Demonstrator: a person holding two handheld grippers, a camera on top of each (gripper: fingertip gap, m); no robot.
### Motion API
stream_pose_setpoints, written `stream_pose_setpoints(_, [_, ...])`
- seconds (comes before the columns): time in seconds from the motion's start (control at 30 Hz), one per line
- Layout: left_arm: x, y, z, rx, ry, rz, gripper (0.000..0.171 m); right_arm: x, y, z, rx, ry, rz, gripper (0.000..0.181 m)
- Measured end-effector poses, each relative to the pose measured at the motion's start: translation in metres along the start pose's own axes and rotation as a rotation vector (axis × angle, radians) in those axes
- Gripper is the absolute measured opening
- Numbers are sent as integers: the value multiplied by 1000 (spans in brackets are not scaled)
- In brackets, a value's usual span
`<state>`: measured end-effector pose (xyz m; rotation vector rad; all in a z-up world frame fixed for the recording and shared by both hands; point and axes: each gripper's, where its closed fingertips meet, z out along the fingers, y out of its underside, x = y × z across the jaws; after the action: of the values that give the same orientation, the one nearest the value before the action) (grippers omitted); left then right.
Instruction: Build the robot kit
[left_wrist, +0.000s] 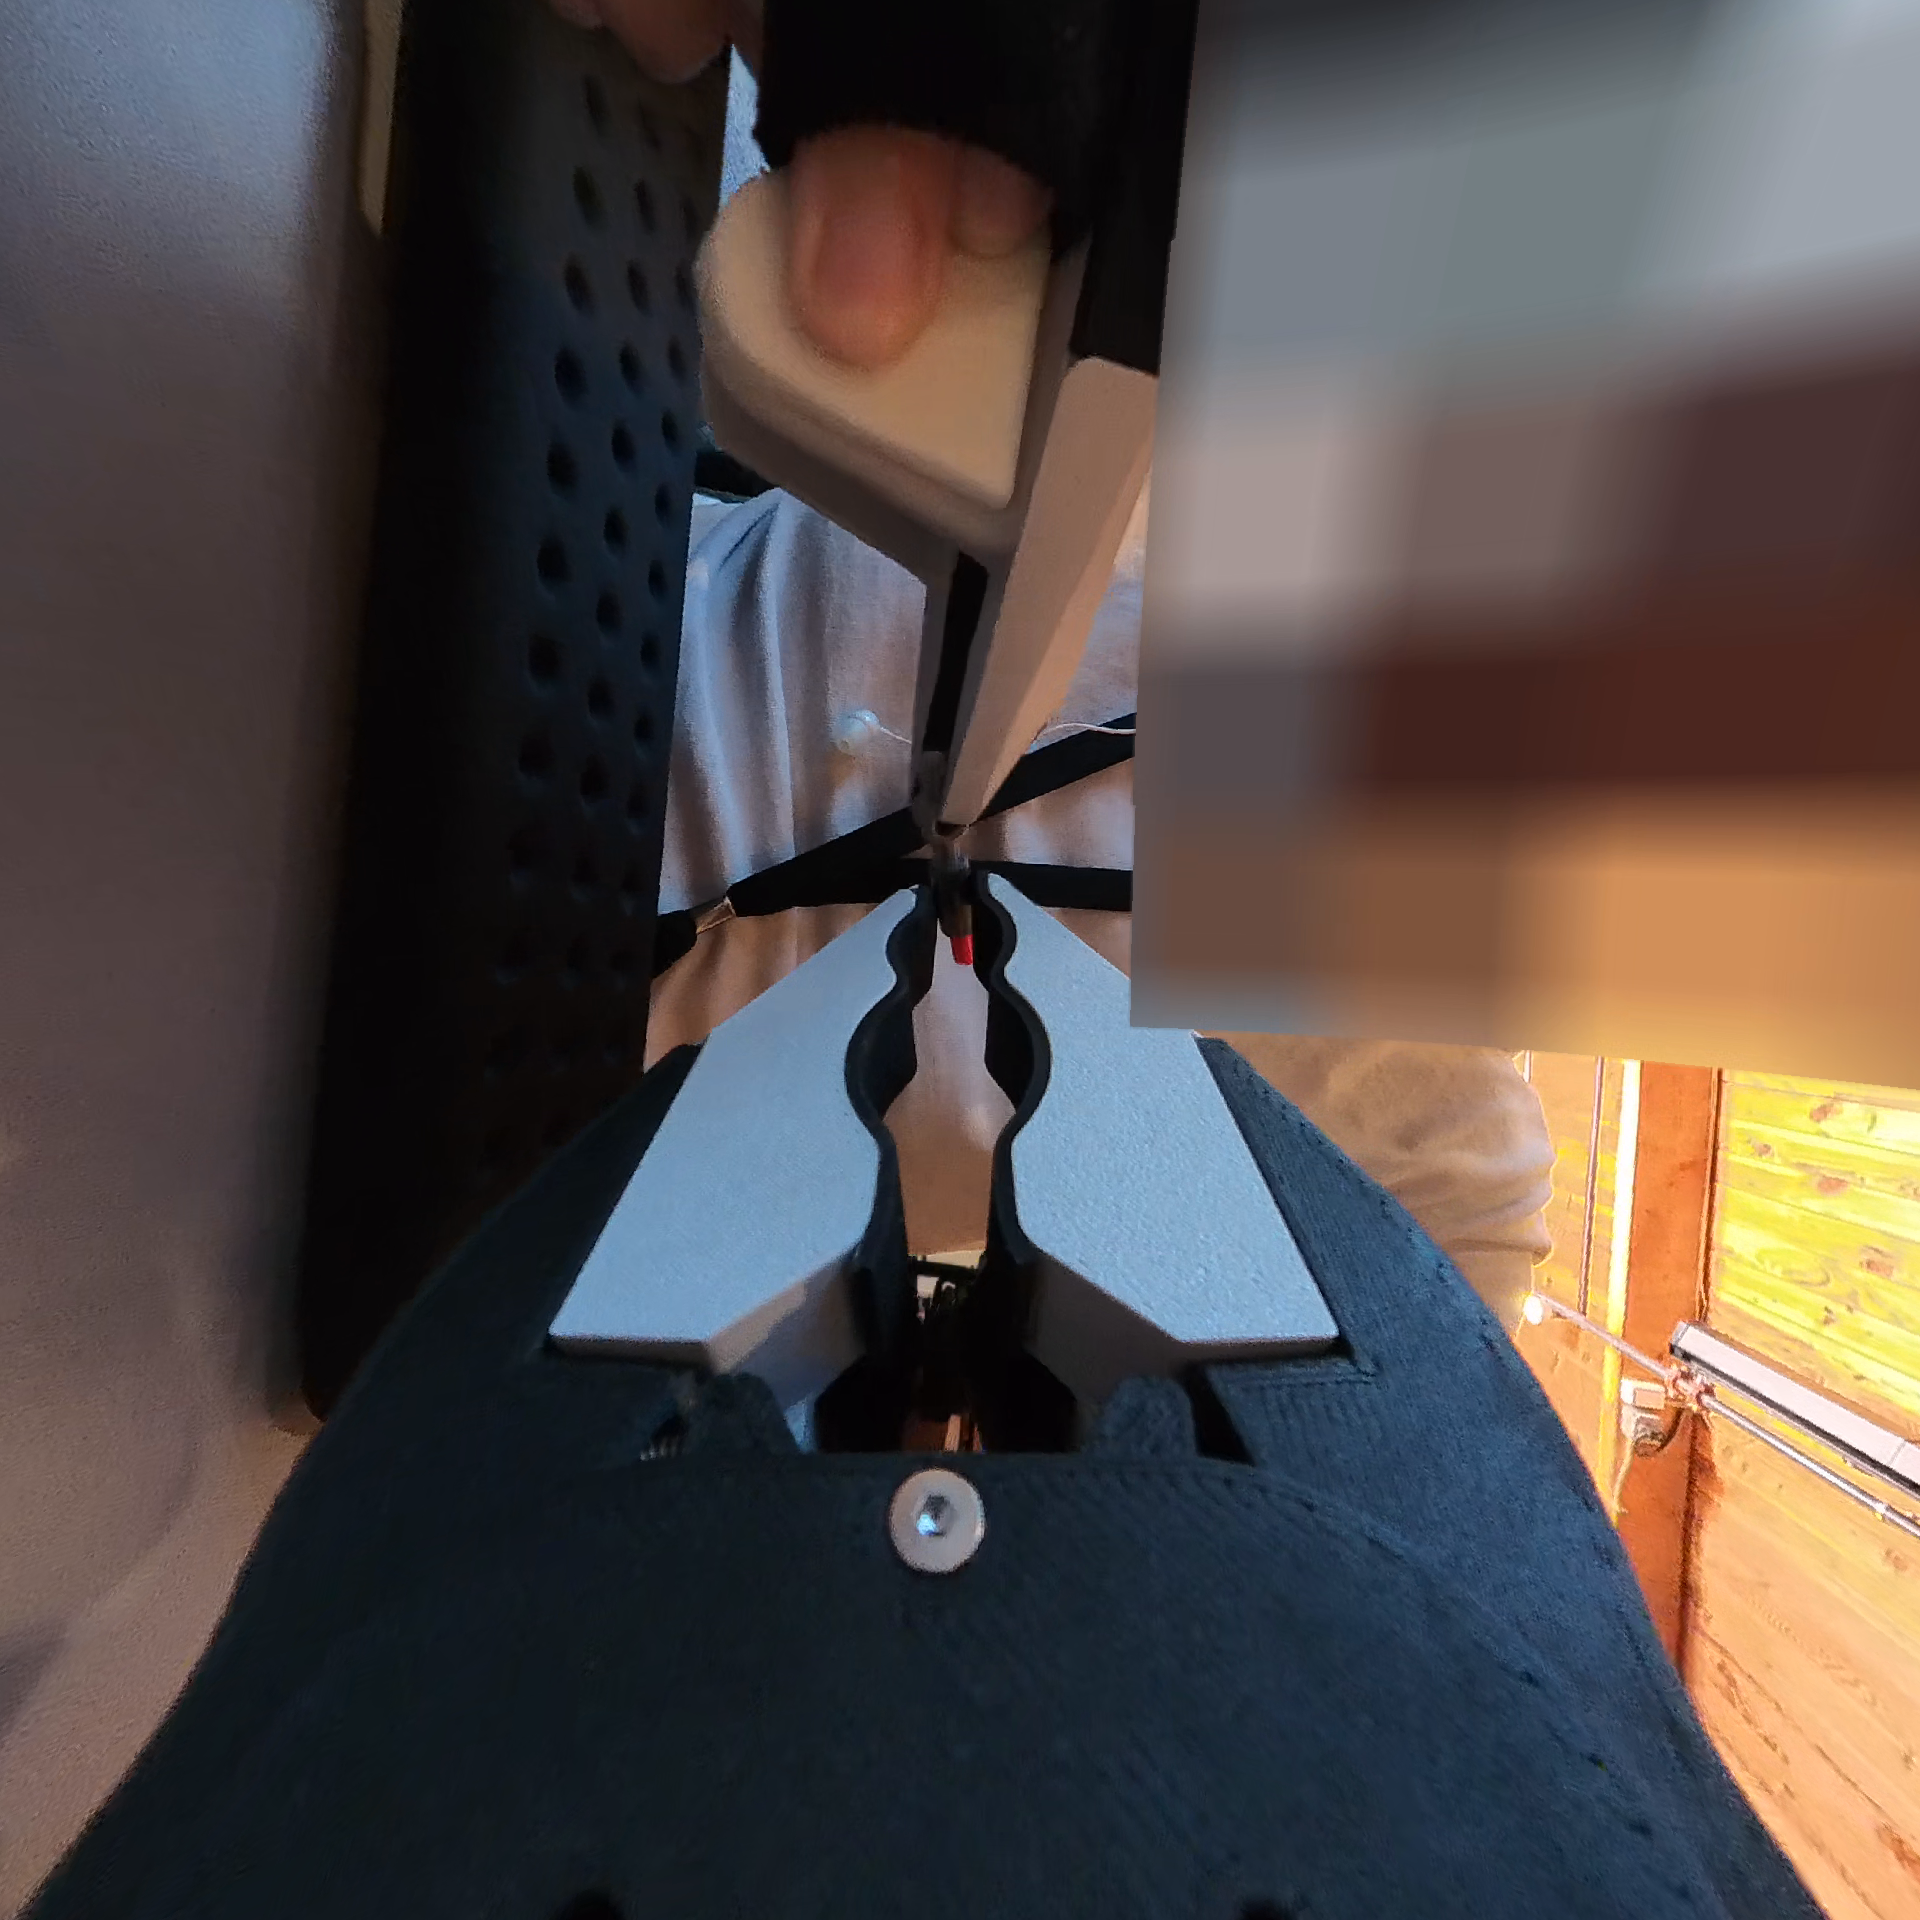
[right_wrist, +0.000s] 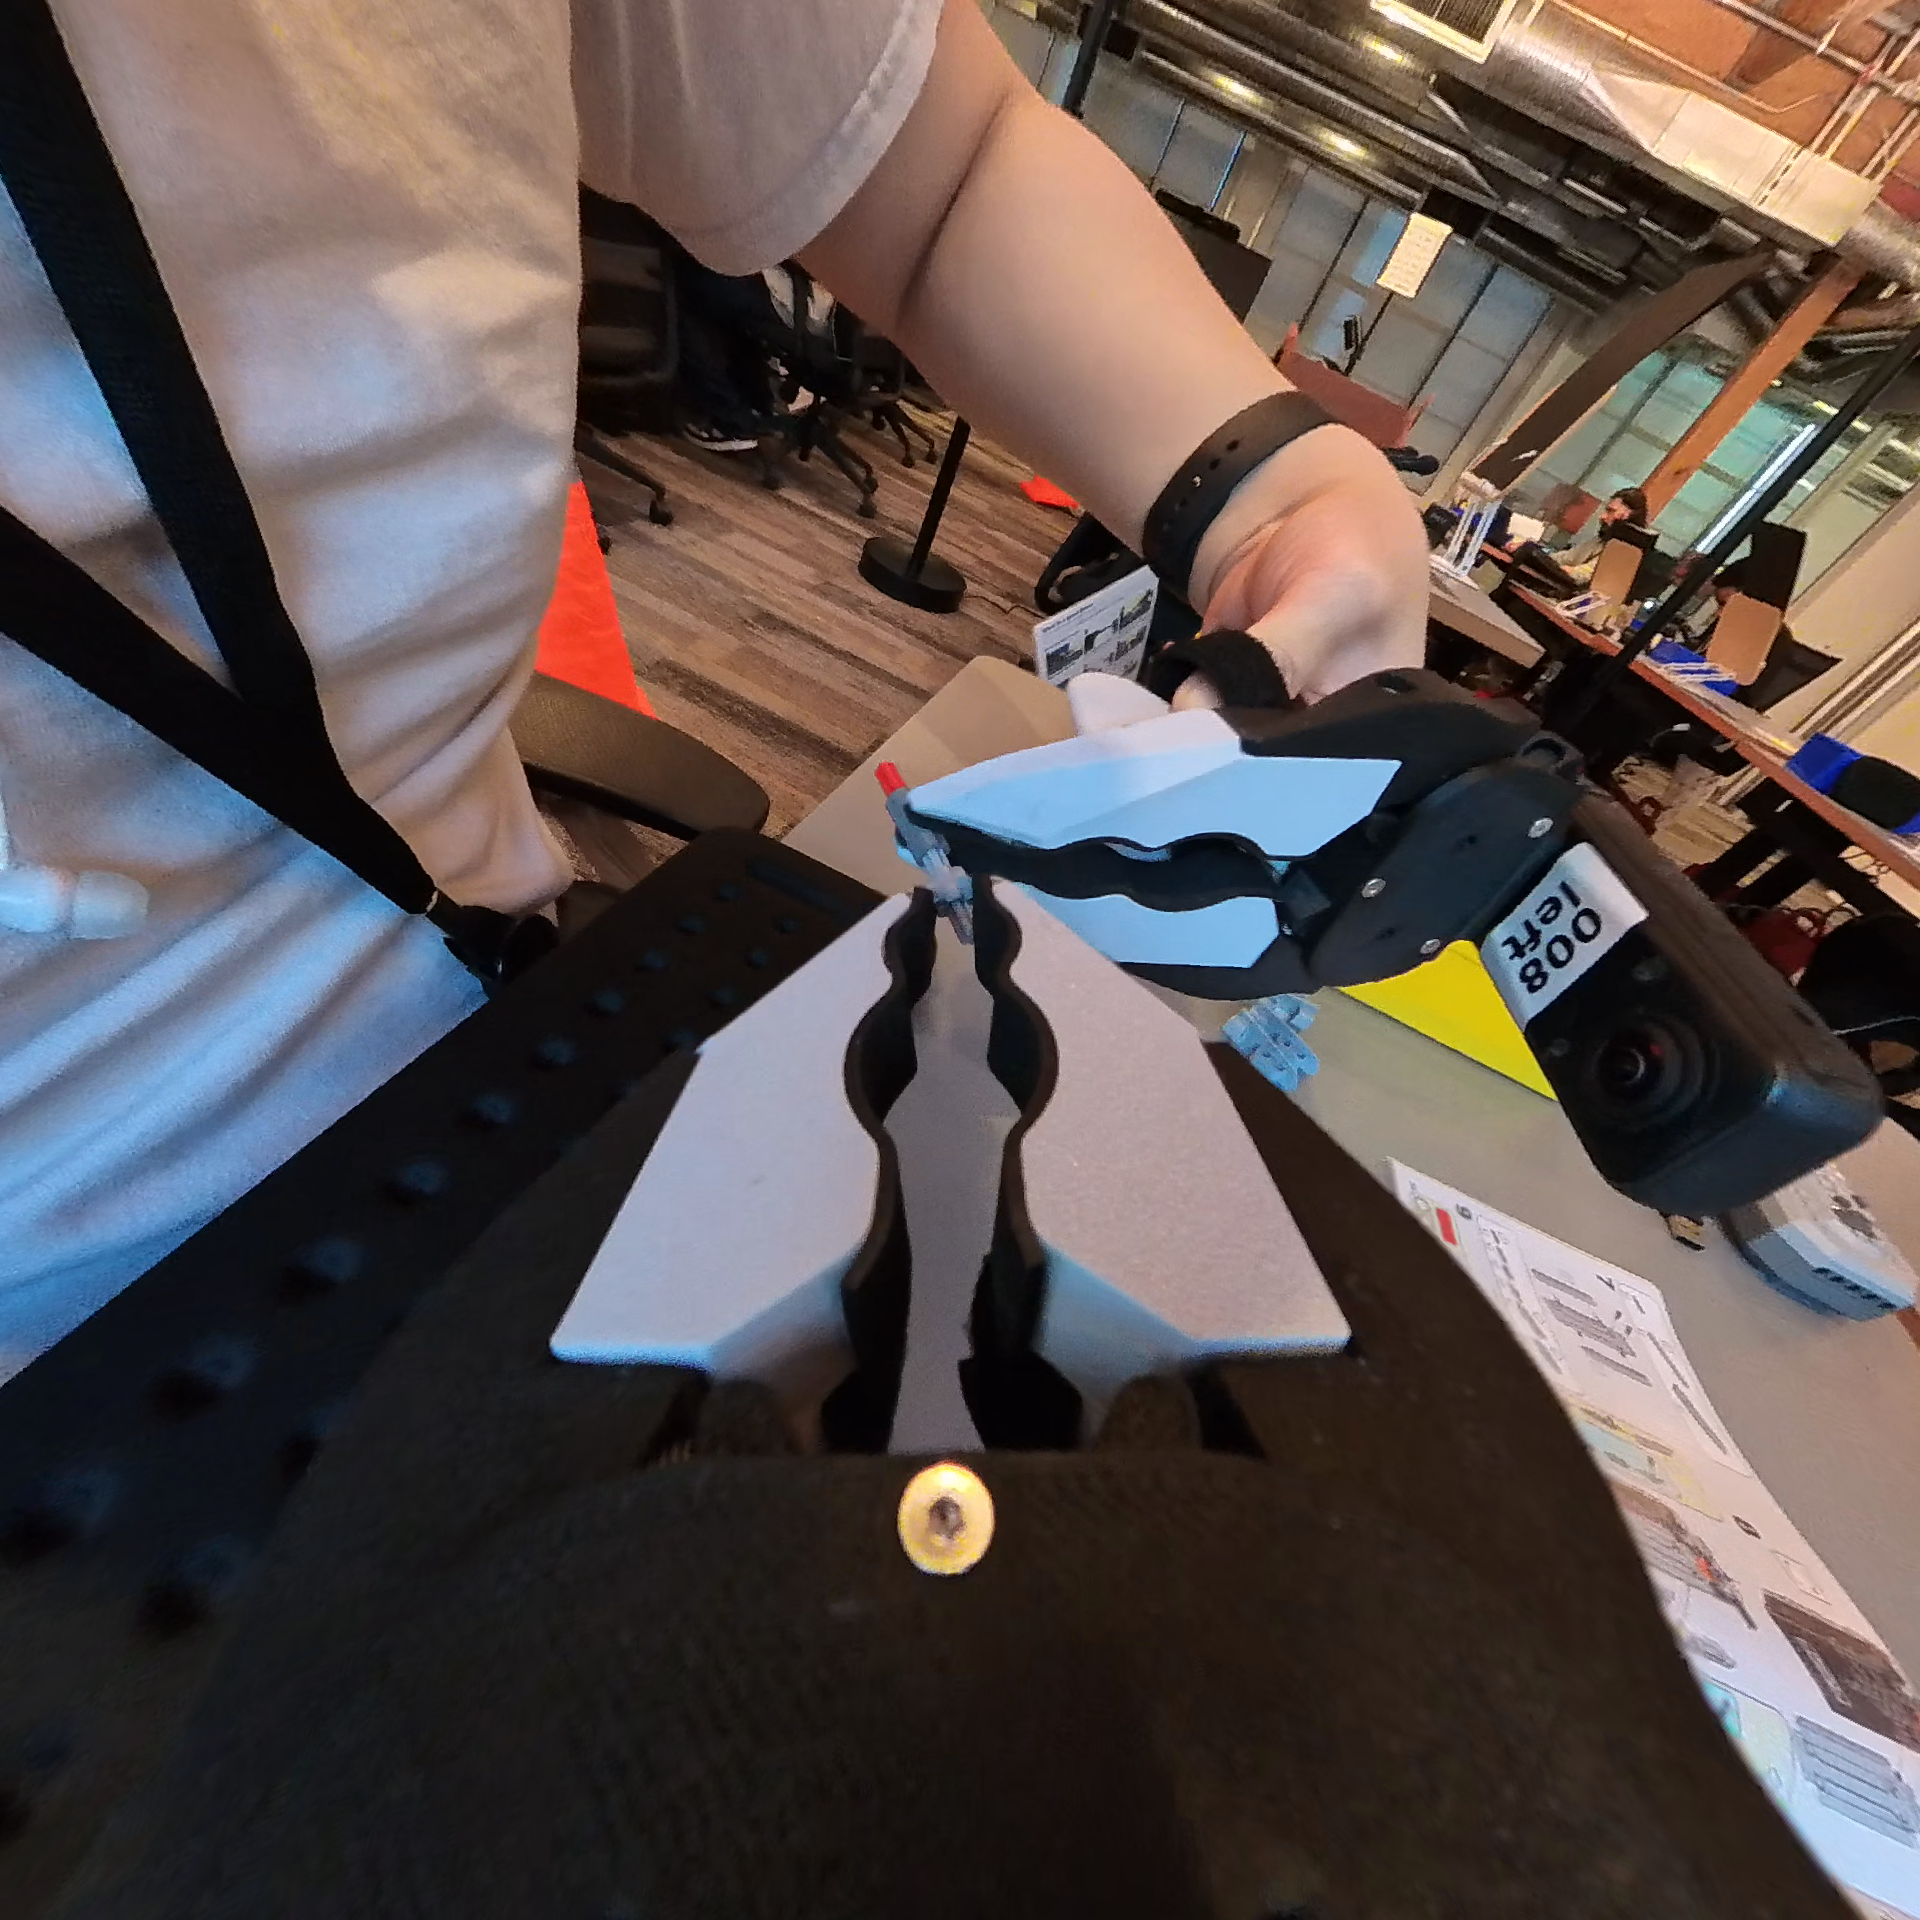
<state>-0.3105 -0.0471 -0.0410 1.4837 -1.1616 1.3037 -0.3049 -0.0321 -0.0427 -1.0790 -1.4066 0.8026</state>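
Observation:
A small grey connector piece with a red-tipped pin (right_wrist: 948, 891) hangs in the air between both grippers, which meet tip to tip. My left gripper (left_wrist: 951, 902) is shut on it, and the red tip (left_wrist: 958, 943) shows between its pads. In the right wrist view the left gripper (right_wrist: 920, 831) comes in from the right, held by a hand with a black wristband (right_wrist: 1226, 468), with the red tip (right_wrist: 888, 777) sticking up. My right gripper (right_wrist: 951, 906) is shut on the piece's lower end. It also shows in the left wrist view (left_wrist: 943, 816), coming down from above.
A grey table (right_wrist: 1455, 1101) below carries printed instruction sheets (right_wrist: 1662, 1455), a small grey brick assembly (right_wrist: 1273, 1034), a yellow sheet (right_wrist: 1455, 997) and a grey block (right_wrist: 1829, 1257). A black perforated panel (left_wrist: 540, 623) stands at the left, against the person's torso (right_wrist: 312, 416). Less than 4 cm separates the two grippers' tips.

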Motion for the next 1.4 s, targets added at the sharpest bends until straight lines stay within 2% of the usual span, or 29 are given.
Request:
stream_pose_setpoints(0.23, [2, 0, 5, -26, 6, 16, 4, -3, -3, -1, 42, -49, 53, 6])
stream_pose_setpoints(0.6, [-3, -4, 2, 1, 2, -12, 4, 0, 4, -3, -1, -29, 20, 7])
stream_pose_setpoints(1.07, [-2, 3, 20, -131, 51, -65, 4, -17, -1, -2, 3, -121, 5, 6])
stream_pose_setpoints(1.27, [-4, 1, 18, -119, 38, -51, 4, -15, 2, -3, 9, -135, 67, 6])
stream_pose_setpoints(1.4, [-8, -2, 13, -90, 31, -49, 4, -10, 7, -3, -8, -104, 48, 7])
